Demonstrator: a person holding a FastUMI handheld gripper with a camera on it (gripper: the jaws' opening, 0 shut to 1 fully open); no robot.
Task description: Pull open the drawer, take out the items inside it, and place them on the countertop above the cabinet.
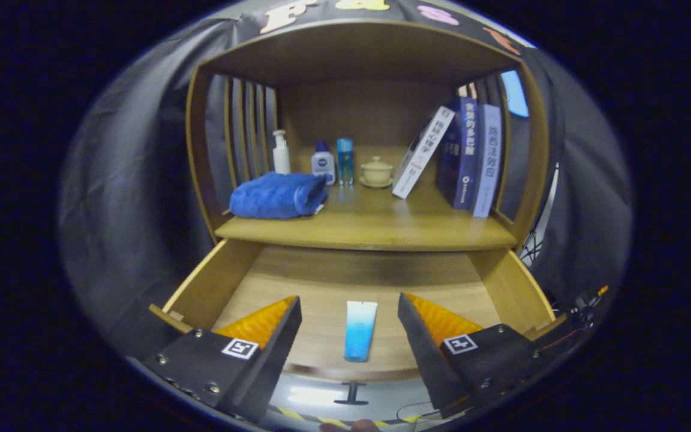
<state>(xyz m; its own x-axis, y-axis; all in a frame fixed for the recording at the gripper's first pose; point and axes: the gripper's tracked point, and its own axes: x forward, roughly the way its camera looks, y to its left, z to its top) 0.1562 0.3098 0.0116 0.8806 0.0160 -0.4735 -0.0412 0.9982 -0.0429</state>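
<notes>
My gripper [348, 312] hangs with ribbed pads [258, 324] wide apart over a smooth matt wooden drawer [321, 288] and a glossy plastic tube [360, 330]; far left, a soft cloth towel [278, 195].

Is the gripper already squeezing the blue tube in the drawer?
No, the gripper is open, its fingers spread apart on either side of the blue tube, which lies flat on the floor of the drawer, touching neither.

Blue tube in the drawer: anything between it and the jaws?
Nothing. In the gripper view the blue tube lies flat on the bare drawer floor, in the gap of the open gripper, touching neither side.
</notes>
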